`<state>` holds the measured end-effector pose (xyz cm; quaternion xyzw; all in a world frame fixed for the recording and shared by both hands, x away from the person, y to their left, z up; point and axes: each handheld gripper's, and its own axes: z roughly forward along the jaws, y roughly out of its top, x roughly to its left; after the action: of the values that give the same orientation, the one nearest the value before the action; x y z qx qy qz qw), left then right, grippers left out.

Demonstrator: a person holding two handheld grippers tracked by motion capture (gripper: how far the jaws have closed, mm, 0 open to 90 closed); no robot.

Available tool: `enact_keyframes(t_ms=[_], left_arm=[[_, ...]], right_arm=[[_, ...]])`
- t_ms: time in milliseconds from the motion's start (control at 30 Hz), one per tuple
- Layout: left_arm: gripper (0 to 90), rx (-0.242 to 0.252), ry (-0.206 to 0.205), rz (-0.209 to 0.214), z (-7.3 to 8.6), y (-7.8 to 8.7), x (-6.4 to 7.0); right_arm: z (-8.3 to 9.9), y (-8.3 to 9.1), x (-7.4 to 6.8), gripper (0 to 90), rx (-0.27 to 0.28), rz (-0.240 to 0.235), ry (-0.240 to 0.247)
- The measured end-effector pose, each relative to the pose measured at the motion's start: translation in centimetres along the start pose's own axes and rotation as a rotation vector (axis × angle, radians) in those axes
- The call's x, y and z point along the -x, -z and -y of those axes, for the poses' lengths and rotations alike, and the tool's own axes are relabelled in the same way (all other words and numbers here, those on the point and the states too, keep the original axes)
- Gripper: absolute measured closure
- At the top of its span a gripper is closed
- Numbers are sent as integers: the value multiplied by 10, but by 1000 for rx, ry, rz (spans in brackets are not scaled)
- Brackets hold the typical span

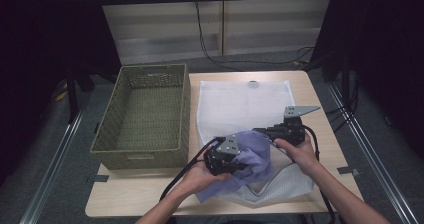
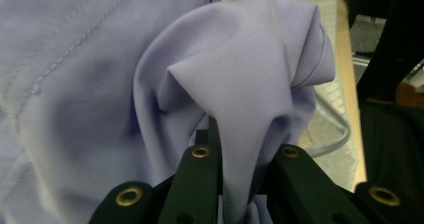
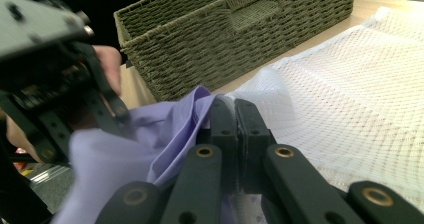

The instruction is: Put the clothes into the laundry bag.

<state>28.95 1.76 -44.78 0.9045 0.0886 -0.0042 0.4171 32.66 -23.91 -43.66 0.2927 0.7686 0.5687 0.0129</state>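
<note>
Forearms enter from the near edge of the table [image 1: 150, 194] in the high view, each hand carrying a two-jaw tool. No brand, label or legible writing is visible on any item.

Left gripper [image 1: 235, 165]: held low over the near middle of the table, against the lavender garment [image 1: 255, 159]. In the left gripper view its jaws stand closed on a gathered fold of the garment [image 2: 235, 84], with cloth pinched between them and bunched up in a peak above the tips. A line of stitching runs across the flat part of the cloth on the left of that view.

Right gripper [image 1: 260, 131]: held just beyond the garment, tips pointing toward the person's left. In the right gripper view its jaws are pressed together with no gap, nipping the edge of the white mesh bag [image 3: 350, 84] at the point where the garment [image 3: 170, 129] meets it. Whether garment cloth is also caught cannot be told.

Mesh bag [image 1: 240, 104]: lies flat on the right half of the table, its near end raised around the garment, which sits partly on and partly in that end.

Woven basket [image 1: 145, 114]: olive green, rectangular, on the left half of the table, just beside the bag, with a handle slot in its end wall.
</note>
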Motion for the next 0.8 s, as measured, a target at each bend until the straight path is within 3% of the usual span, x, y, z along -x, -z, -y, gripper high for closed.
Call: enact_keyframes(t_ms=[367, 433, 467, 667, 733, 800], left_arm=[[855, -132, 7, 26, 16, -38, -1], [855, -98, 35, 34, 20, -41, -3], [855, -101, 37, 47, 20, -40, -4], [842, -114, 24, 13, 18, -39, -1], [809, -88, 25, 16, 18, -36, 0], [718, -71, 29, 26, 16, -28, 0]], right_arm=[[-3, 3, -2, 887, 14, -3, 0], [-3, 4, -2, 887, 15, -2, 2], [-3, 4, -2, 887, 16, -3, 3], [-4, 3, -4, 887, 15, -3, 8], [-4, 3, -4, 886, 10, -2, 7], [-3, 3, -3, 886, 10, -1, 3]])
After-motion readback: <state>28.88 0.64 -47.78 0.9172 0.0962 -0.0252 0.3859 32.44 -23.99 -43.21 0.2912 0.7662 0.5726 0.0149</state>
